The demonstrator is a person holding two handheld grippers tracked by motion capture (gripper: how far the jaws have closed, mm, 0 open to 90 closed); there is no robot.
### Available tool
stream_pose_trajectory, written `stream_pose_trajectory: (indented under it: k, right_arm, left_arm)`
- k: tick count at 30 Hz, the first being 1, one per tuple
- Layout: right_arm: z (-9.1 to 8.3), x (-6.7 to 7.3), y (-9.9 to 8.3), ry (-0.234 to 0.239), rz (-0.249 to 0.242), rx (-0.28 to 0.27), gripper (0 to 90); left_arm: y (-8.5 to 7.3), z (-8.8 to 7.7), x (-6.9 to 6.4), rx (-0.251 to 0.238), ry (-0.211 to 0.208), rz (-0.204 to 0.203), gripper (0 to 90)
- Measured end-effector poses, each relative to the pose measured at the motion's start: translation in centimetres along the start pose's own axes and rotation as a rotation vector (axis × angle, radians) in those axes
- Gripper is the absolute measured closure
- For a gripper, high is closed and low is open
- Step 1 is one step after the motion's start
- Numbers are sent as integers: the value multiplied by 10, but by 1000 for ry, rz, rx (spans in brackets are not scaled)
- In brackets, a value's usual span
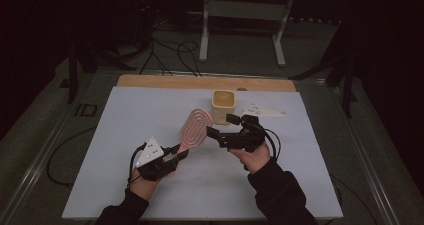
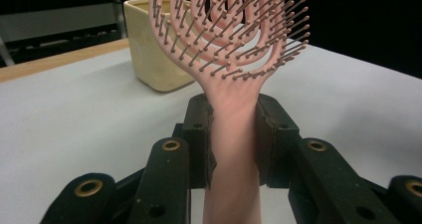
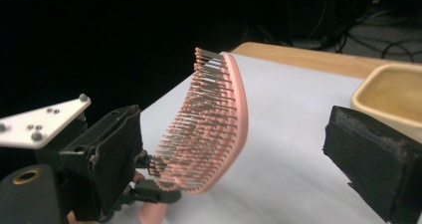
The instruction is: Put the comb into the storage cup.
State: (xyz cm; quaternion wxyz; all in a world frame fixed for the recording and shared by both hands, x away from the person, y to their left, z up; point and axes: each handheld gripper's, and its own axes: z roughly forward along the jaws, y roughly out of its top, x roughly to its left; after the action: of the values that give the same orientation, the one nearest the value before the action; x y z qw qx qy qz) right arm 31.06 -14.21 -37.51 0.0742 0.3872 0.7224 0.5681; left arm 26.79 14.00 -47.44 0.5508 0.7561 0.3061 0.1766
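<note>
A pink vented hairbrush is held off the white table, bristles toward the right hand. My left gripper is shut on its handle; both pads press the neck just below the head. My right gripper stands open just right of the brush head. In the right gripper view its two black pads are wide apart, and the brush stands ahead of them, nearer the left pad and untouched. A pale yellow cup stands upright behind the brush.
A white sheet covers the table, with a wooden strip bare along the far edge. The cup is just beyond the brush head. A metal stand and cables lie on the dark floor behind.
</note>
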Motion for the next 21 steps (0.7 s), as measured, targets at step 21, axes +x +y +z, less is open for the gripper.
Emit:
stream_pose_trajectory:
  k: [21]
  right_arm:
    - [43, -1, -6, 90, 180, 56, 244]
  left_arm:
    - [0, -2, -1, -22, -13, 7, 714]
